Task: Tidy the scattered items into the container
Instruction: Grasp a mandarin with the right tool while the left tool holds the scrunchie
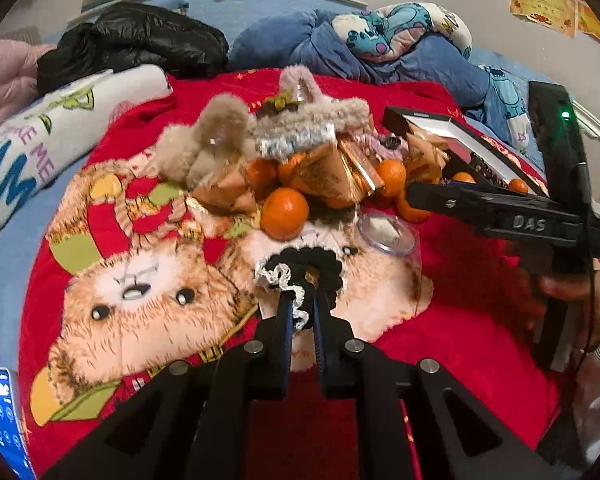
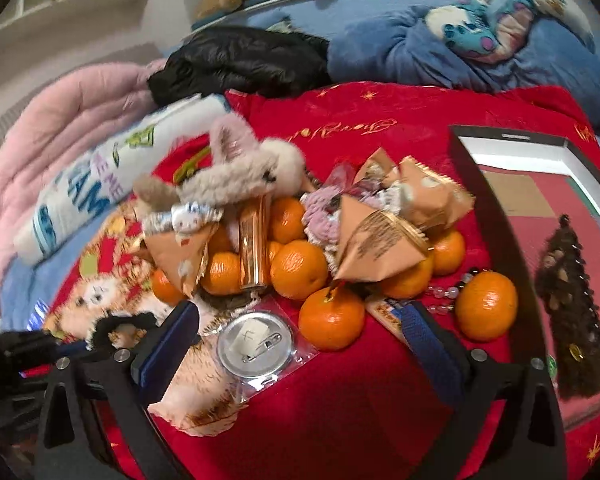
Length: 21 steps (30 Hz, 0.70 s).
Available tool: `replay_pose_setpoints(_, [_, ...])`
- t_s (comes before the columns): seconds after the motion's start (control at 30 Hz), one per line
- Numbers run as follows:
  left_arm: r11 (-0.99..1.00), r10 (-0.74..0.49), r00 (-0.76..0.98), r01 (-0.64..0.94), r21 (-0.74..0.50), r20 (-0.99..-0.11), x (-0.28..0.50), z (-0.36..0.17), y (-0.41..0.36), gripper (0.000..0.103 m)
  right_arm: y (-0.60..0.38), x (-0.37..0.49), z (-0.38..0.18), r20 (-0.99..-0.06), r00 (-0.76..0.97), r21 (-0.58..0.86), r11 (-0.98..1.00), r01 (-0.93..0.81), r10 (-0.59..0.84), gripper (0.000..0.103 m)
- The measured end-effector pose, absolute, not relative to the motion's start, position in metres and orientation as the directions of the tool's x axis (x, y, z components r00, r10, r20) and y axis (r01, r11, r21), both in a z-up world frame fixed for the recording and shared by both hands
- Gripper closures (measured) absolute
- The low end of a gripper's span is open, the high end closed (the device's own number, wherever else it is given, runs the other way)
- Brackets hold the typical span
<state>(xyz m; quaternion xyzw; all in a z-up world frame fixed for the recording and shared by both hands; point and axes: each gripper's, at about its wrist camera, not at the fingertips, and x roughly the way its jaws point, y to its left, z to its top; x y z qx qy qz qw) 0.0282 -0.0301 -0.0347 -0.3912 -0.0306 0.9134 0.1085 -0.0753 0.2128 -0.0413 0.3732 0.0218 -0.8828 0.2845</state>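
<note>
Your left gripper (image 1: pixel 300 296) is pinching a black crocheted scrunchie (image 1: pixel 300 268) with a ruffled cream edge; the jaws are drawn almost together on its soft, bunched fabric, and the ring is sitting just above the plush red blanket (image 1: pixel 440 320) printed with a fuzzy cartoon bear. Your right gripper (image 2: pixel 300 344) is standing wide open with nothing between its blue-padded fingers (image 2: pixel 168 344). It is hovering over a round metal pin badge (image 2: pixel 255 343) lying face down in a clear, crinkled sleeve, its safety-pin clasp showing.

Just beyond the badge, the scattered pile is heaped on the blanket: smooth, glossy mandarins (image 2: pixel 298 268), shiny gold-foil triangular packets (image 2: pixel 376 252), a reflective copper-coloured cylinder (image 2: pixel 254 246) standing upright among the fruit, a knitted pink scrunchie (image 2: pixel 320 216), and a fluffy beige plush (image 2: pixel 240 172) with long ears lying on top. One mandarin (image 2: pixel 486 305) is sitting apart, right against the container's near wall, beside a short string of beads (image 2: pixel 456 286).

The container (image 2: pixel 484 184) is a shallow rectangular box with thin black walls and a white inner rim, sitting at the right of the pile. A dark, curly, wool-like item (image 2: pixel 572 320) is already lying inside it.

In the left wrist view, your hand (image 1: pixel 580 292) is holding the right tool's black handle.
</note>
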Motion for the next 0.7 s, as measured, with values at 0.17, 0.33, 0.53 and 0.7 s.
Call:
replay_pose_setpoints(0.17, [-0.974,0.216,-0.678,-0.199,-0.108,-0.703,0.035,-0.035,-0.029,0.093,0.202,-0.085,-0.055,-0.709,-0.526,0.161,-0.835,0.527,-0.469,0.014])
replay_pose_setpoints(0.33, [-0.97,0.238,-0.669,-0.203,-0.135,-0.704,0.036,-0.033,-0.032,0.093,0.195,-0.091,-0.062,-0.732,-0.501,0.157,-0.83,0.535,-0.462,0.013])
replay_pose_setpoints(0.53, [-0.97,0.241,-0.67,-0.198,-0.143,-0.702,0.036,-0.031,-0.031,0.093,0.201,-0.094,-0.062,-0.737,-0.488,0.181,-0.832,0.524,-0.468,0.024])
replay_pose_setpoints(0.7, [-0.969,0.243,-0.66,-0.188,-0.158,-0.711,0.029,-0.032,-0.029,0.093,0.209,-0.098,-0.062,-0.741,-0.489,0.195,-0.844,0.499,-0.46,0.045])
